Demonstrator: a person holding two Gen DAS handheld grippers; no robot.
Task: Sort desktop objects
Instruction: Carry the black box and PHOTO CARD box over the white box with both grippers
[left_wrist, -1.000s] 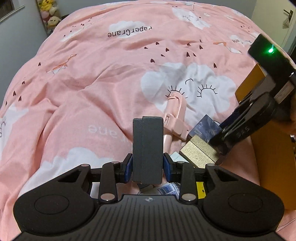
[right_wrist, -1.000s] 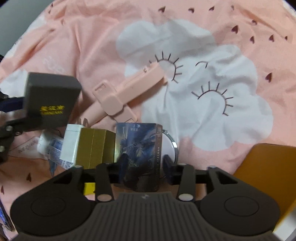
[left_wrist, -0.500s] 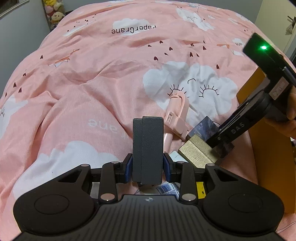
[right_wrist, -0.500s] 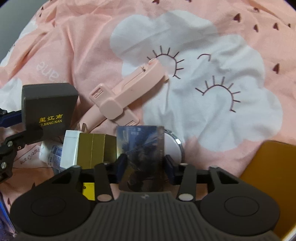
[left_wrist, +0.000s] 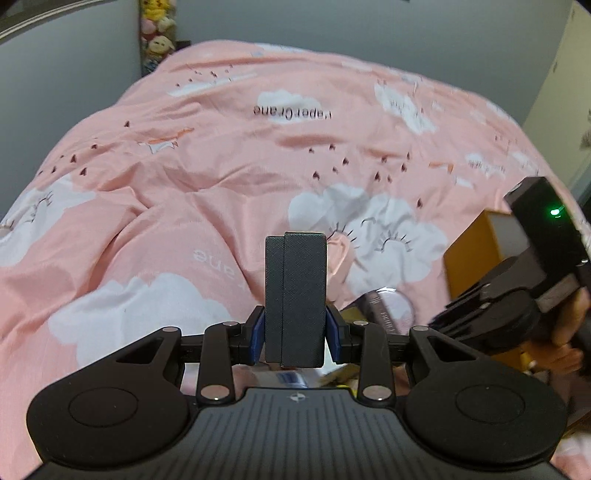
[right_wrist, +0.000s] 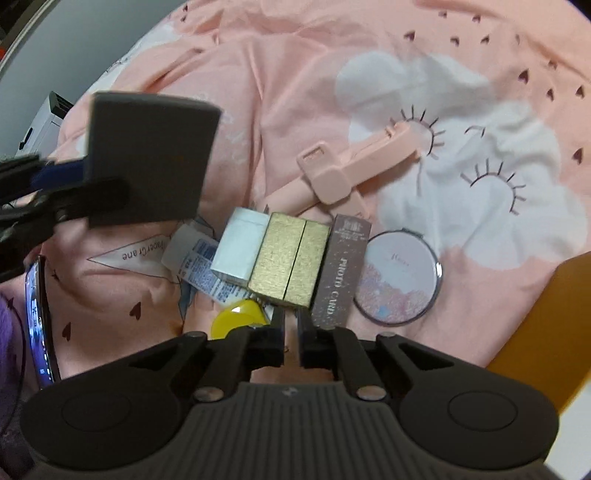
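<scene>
Left gripper (left_wrist: 294, 328) clamps a dark grey textured box (left_wrist: 294, 295) upright between blue pads, lifted above the pink bedsheet (left_wrist: 184, 184) printed "PaperCrane". Right gripper (right_wrist: 290, 332), its jaws just closed to a narrow slit with nothing between them, hovers over a row lying on the sheet: white box (right_wrist: 240, 247), gold textured box (right_wrist: 290, 266), brown carton (right_wrist: 341, 269) lettered "PHOTO CARD", round compact mirror (right_wrist: 399, 275). A pink folding stick (right_wrist: 354, 170) lies beyond; a yellow cap (right_wrist: 236, 317) sits just before the fingers; an orange box (right_wrist: 554, 314) stands at right.
</scene>
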